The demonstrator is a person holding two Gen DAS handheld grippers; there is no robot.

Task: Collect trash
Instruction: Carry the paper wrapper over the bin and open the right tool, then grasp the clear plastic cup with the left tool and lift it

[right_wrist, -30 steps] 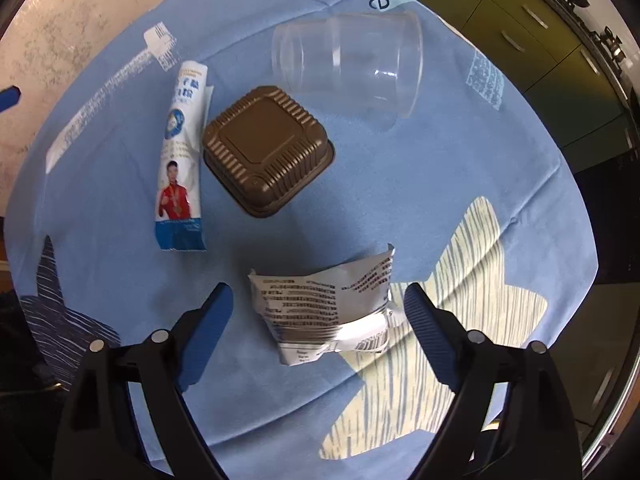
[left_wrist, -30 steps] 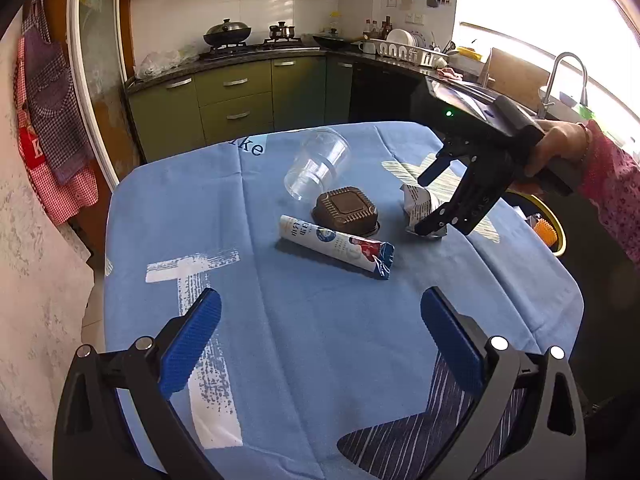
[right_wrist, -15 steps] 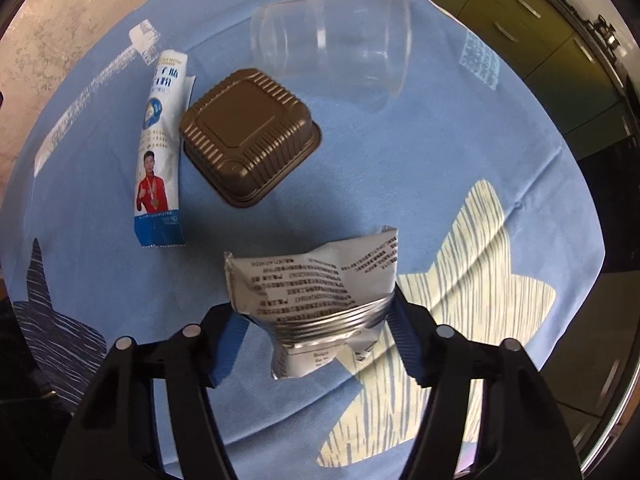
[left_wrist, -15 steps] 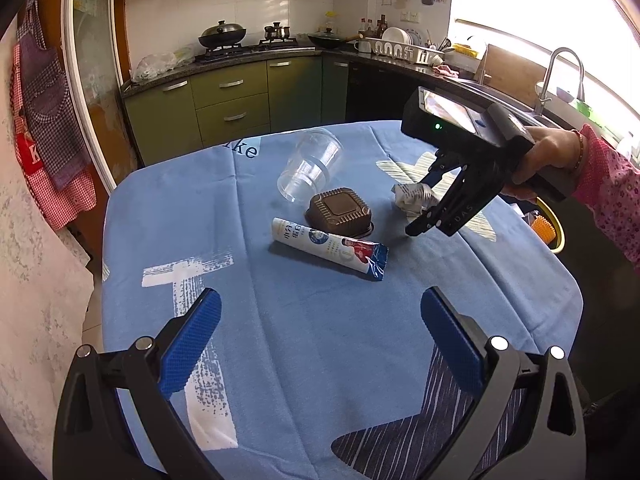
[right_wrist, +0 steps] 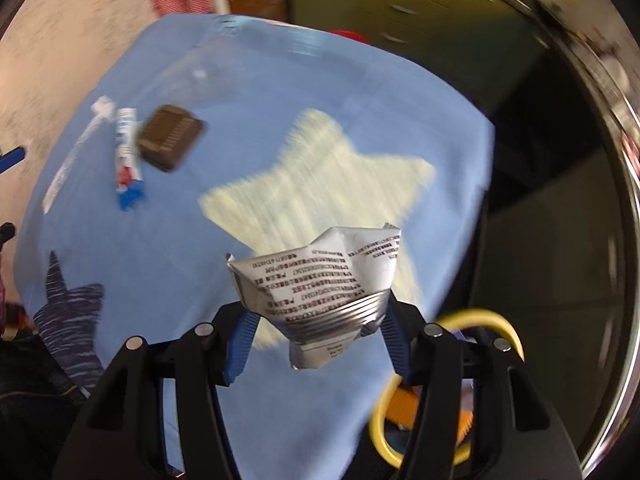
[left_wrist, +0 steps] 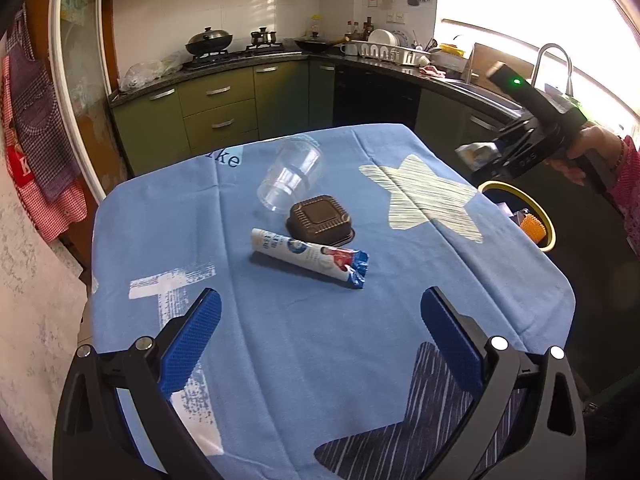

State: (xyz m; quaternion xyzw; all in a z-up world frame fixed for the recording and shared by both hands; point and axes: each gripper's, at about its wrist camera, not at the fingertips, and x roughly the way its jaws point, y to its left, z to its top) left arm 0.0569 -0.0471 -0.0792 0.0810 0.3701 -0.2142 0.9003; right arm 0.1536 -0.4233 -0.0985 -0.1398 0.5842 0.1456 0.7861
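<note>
Crumpled printed wrapper (right_wrist: 320, 276) sits clamped in my right gripper (right_wrist: 316, 328), fingers closing, at four o'clock off the worktop (left_wrist: 280, 340); left gripper (left_wrist: 320, 320) gapes, holding nothing.

Crumpled wrapper (right_wrist: 320, 280): printed foil-paper, silvery sheen. Cup (left_wrist: 290, 178): clear glossy plastic. Brown ribbed tray (left_wrist: 320, 220): matt plastic. Tablecloth (left_wrist: 280, 340): matt woven cloth. Tool pads (left_wrist: 192, 342): textured blue rubber.

Daylight floods from the window (left_wrist: 520, 12), blown out to white glare. The left wrist view is sharp; the right wrist view is smeared by motion blur. Fisheye bending and dark corners frame both.
</note>
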